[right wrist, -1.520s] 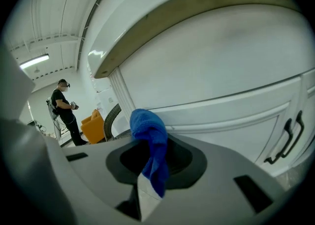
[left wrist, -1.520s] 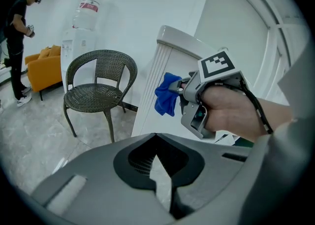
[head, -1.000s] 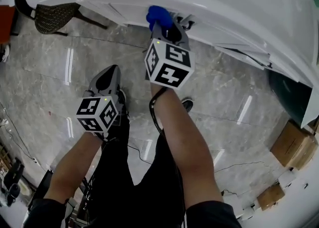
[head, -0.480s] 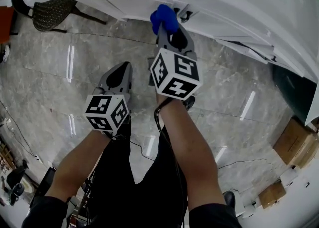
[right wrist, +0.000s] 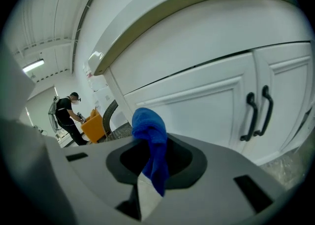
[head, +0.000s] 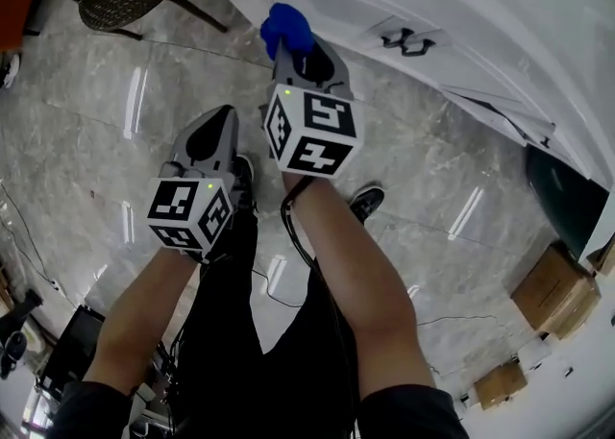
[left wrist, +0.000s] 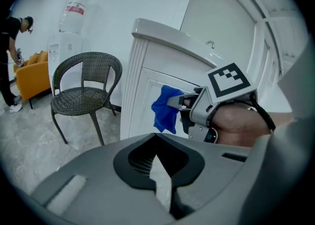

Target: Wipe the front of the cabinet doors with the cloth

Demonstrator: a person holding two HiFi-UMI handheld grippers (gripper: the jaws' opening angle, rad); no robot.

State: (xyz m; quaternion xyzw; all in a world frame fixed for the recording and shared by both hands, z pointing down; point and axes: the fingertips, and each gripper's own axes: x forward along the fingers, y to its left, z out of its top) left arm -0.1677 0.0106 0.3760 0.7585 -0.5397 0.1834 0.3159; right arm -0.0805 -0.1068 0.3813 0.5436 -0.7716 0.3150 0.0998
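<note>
My right gripper (head: pixel 285 45) is shut on a blue cloth (head: pixel 284 26), which bunches out past its jaws and hangs down (right wrist: pixel 150 138). The cloth is held against or just short of a white cabinet door panel (left wrist: pixel 147 102); I cannot tell whether they touch. In the right gripper view, two more doors with black handles (right wrist: pixel 259 112) lie to the right of the cloth. My left gripper (head: pixel 213 126) hangs lower and to the left, over the floor and away from the cabinet. It is shut (left wrist: pixel 160 182) and holds nothing.
A dark wicker chair (left wrist: pixel 84 89) stands on the marble floor left of the cabinet's end. Far off to the left a person (right wrist: pixel 65 116) bends beside an orange seat (right wrist: pixel 93 126). Cardboard boxes (head: pixel 553 285) sit on the floor at the right.
My right gripper has carried the cloth a little to the left along the cabinet front. The left gripper has risen slightly and stays shut.
</note>
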